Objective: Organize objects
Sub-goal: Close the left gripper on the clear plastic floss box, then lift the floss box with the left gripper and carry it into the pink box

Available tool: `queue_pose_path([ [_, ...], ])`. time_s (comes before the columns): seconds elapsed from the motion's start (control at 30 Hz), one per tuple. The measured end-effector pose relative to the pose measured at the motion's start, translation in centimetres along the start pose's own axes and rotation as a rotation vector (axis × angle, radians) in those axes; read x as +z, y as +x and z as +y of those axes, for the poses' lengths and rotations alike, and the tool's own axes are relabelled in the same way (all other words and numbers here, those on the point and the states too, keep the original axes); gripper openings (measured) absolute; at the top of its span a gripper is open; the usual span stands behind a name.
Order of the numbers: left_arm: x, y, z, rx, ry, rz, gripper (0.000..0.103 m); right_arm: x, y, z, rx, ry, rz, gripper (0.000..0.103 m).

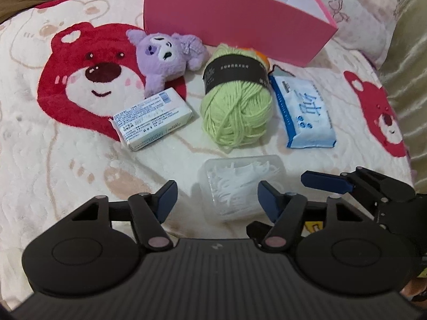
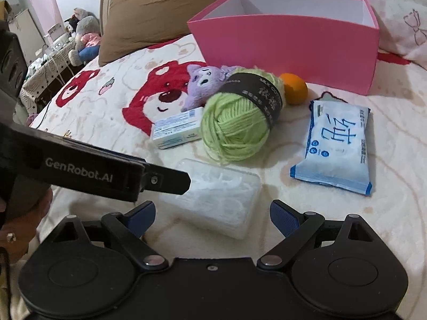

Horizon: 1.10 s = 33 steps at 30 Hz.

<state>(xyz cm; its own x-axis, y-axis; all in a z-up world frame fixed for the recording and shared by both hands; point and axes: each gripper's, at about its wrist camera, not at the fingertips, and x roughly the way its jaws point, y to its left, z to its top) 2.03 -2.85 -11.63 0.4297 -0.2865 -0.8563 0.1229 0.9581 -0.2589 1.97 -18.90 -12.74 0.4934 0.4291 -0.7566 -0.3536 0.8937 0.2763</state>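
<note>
Two hand-held grippers of mine hang over the bed (image 1: 40, 160), and neither holds anything. Farthest ahead of them stands the pink box (image 2: 293, 42), open-topped and, as far as I can see in, empty; I judge it the place where everything belongs. Between it and my jaws lie the green yarn ball (image 1: 234, 106), the blue tissue pack (image 2: 336, 149) off to the right, the purple plush (image 1: 162, 53) and the white soap bar (image 1: 152, 120) to the left, with an orange (image 2: 295, 88) tucked just behind the yarn. Nearest of all is the clear box of floss picks (image 1: 240, 186), and that is the step I take to be in hand.

To do it well, I should straddle its short sides squarely, go low so the pads meet the walls and not the lid's edge, and close gently: thin plastic on soft bedding can tip or slide.

The left hand-held gripper (image 1: 216, 194) is about half open, its jaws bracketing the near end of the floss box without pressing on it. The right hand-held gripper (image 2: 213, 216) is wide open just short of the same box, touching nothing.
</note>
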Motion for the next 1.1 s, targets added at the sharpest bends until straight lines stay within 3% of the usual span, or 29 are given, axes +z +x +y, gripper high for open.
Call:
queue_pose_path([
  [0.1, -0.1, 0.7, 0.0, 0.002, -0.003, 0.013, 0.056, -0.4, 0.4, -0.4, 0.009, 0.016, -0.003, 0.095],
  [0.37, -0.1, 1.5, 0.7, -0.093, -0.05, 0.036, 0.042, -0.6, 1.4, -0.1, 0.044, -0.017, 0.023, 0.095],
  [0.43, -0.2, 1.6, 0.9, -0.1, -0.068, 0.038, 0.041, -0.5, 1.7, -0.4, 0.056, 0.007, 0.034, 0.093],
  [0.57, -0.2, 1.6, 1.1, -0.106, -0.087, 0.037, 0.038, -0.6, 2.4, -1.4, 0.069, 0.081, 0.055, 0.08],
  [0.63, -0.3, 1.7, 1.2, -0.107, -0.091, 0.038, 0.038, -0.7, 2.5, -1.5, 0.073, 0.093, 0.057, 0.08],
  [1.1, -0.2, 2.4, 1.8, -0.124, -0.135, 0.059, 0.039, -0.3, 4.0, -1.0, 0.075, 0.098, 0.067, 0.098],
])
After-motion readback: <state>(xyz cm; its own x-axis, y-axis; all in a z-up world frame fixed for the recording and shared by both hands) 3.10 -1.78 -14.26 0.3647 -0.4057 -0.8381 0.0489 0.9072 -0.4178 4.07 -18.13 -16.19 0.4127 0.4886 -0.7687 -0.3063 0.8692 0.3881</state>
